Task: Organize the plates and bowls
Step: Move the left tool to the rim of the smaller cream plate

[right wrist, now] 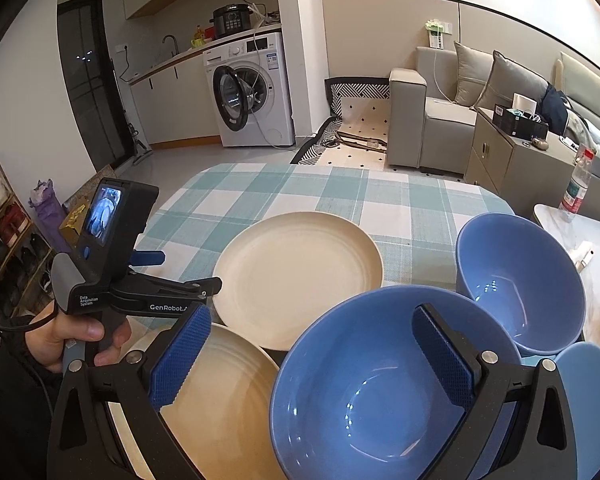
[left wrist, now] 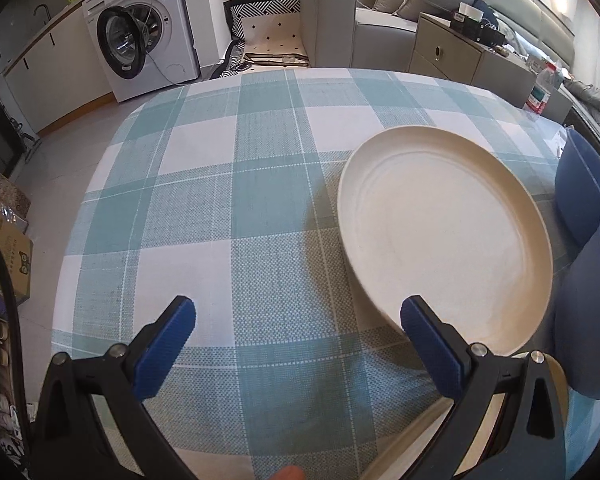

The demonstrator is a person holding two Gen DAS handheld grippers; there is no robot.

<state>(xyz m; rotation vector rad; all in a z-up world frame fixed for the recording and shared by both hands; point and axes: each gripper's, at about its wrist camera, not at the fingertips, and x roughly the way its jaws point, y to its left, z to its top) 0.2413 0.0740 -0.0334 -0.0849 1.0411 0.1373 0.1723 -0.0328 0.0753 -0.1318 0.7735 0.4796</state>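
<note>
- We see the left gripper (left wrist: 296, 320) with its jaws spread wide, holding nothing, above the checked tablecloth (left wrist: 220, 200).
- Its right blue pad (left wrist: 428, 344) overlaps the near rim of a cream plate (left wrist: 440, 232) in the left wrist view; we cannot tell whether they touch.
- A second cream plate (right wrist: 220, 408) lies nearer, partly under that gripper.
- We see the right gripper (right wrist: 312, 352) also wide open and empty, hovering over a large blue bowl (right wrist: 372, 392).
- A second blue bowl (right wrist: 520, 280) stands just behind the first, and a pale blue dish (right wrist: 592, 392) sits at the right edge.
- The left hand (right wrist: 68, 336) grips its tool handle beside the plates.
</note>
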